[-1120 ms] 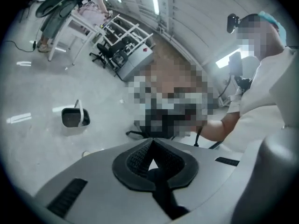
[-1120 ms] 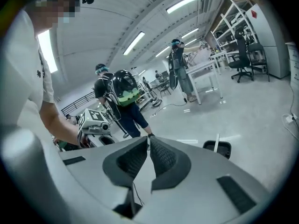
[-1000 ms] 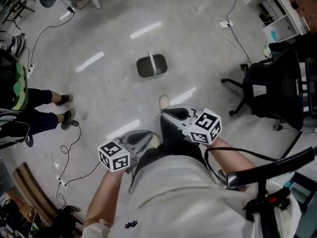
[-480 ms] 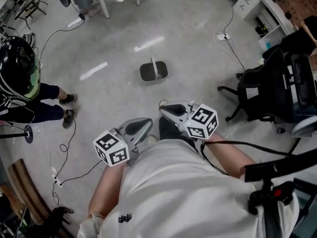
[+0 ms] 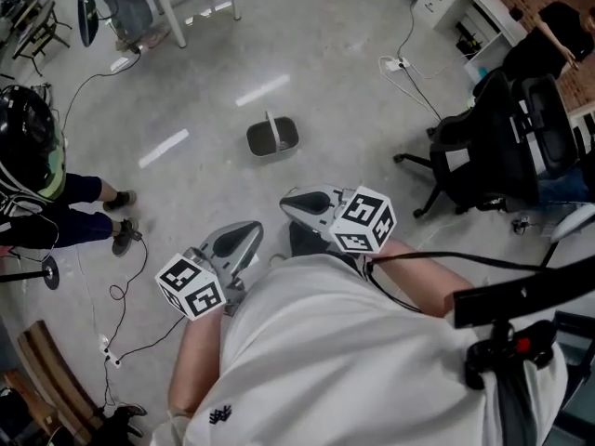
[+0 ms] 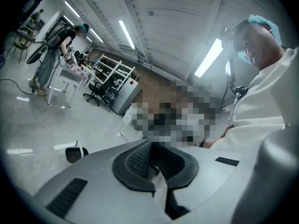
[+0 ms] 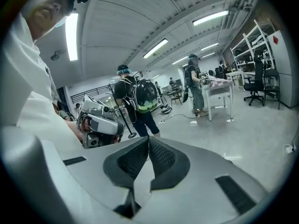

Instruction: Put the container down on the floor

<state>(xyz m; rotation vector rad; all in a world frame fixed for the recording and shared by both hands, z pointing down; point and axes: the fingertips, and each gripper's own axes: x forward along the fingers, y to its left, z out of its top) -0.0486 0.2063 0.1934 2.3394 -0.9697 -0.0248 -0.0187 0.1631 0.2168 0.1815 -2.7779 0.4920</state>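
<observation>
bare floor (image 5: 358,96) around container (image 5: 272,138), chair (image 5: 483,161) at right

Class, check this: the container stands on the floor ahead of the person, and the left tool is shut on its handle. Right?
No. The container does stand on the floor, but the left tool is shut on nothing, well apart from it. The left gripper view shows the jaws together and empty.
</observation>
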